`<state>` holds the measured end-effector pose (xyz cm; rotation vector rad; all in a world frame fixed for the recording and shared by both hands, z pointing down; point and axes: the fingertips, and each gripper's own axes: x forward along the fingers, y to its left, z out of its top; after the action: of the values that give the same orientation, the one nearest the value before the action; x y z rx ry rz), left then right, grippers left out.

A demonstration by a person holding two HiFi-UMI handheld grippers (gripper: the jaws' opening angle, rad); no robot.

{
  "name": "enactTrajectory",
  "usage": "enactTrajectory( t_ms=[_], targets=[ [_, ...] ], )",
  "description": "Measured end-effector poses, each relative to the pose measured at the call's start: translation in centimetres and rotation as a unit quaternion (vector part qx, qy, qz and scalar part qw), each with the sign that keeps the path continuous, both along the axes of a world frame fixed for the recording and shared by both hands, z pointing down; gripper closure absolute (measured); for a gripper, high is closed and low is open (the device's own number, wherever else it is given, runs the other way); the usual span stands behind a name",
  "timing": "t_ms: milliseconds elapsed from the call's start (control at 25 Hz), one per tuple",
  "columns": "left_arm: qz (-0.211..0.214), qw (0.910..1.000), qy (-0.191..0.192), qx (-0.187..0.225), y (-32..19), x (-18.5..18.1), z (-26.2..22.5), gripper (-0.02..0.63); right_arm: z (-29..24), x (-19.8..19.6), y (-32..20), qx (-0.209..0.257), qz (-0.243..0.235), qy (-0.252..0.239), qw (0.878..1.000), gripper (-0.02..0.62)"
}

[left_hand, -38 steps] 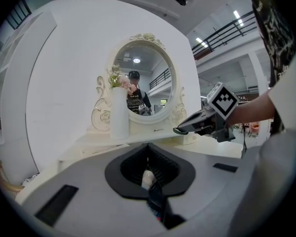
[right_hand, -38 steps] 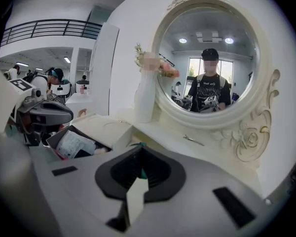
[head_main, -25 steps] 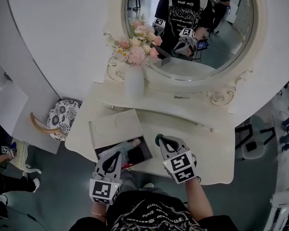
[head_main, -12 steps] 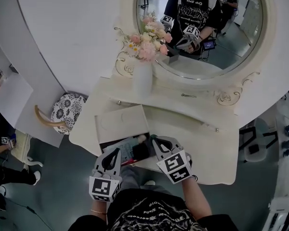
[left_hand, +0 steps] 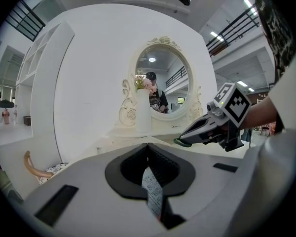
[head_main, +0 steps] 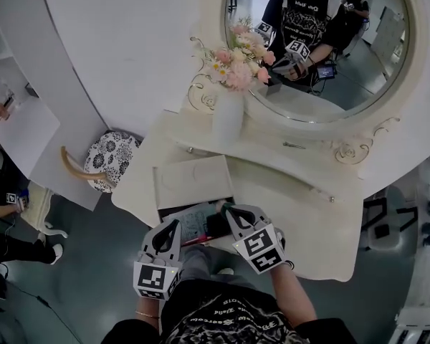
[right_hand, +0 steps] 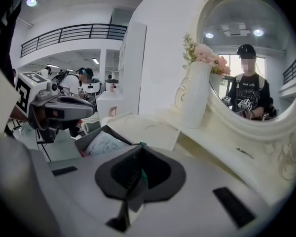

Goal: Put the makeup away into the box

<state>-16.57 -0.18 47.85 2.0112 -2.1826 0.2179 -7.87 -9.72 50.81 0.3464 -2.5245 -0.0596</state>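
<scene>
A dark box (head_main: 170, 213) with its cream lid (head_main: 193, 181) folded back sits at the near left of the vanity table (head_main: 301, 199); a printed white sheet (right_hand: 106, 144) lies inside. My right gripper (head_main: 228, 208) is shut on a small green item (left_hand: 184, 143), its tip over the box's right end. At the box's near left edge, my left gripper (head_main: 173, 225) has its jaws together on a thin white printed packet (left_hand: 152, 189) with a red end. The rest of the box's contents are hidden.
A white vase of pink flowers (head_main: 228, 117) stands behind the box, under the round mirror (head_main: 330, 49). A patterned stool (head_main: 111, 167) is left of the table. Bare tabletop lies to the right of the box.
My right gripper has moved left with the green item, from beside the box to over its right end. The left gripper has shifted slightly at the box's near edge.
</scene>
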Motion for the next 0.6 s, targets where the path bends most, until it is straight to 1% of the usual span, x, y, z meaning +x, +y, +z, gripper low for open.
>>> enactTrajectory(
  t_ms=[320,480,600],
  targets=[
    [-0.022,0.9998,-0.001,0.003,0.8,-1.4,-0.4,0.591,0.4,-2.4,1.5,-0.005,-0.039,0.005,0.999,0.586],
    [-0.033,0.9995,0.001,-0.002,1.3,-1.9,-0.2,0.591,0.7,-3.2,2.1,-0.012,-0.055,0.006,0.998,0.586],
    [-0.039,0.9992,0.002,-0.004,1.5,-2.0,-0.1,0.591,1.0,-3.6,2.4,-0.006,-0.068,0.014,0.998,0.586]
  ],
)
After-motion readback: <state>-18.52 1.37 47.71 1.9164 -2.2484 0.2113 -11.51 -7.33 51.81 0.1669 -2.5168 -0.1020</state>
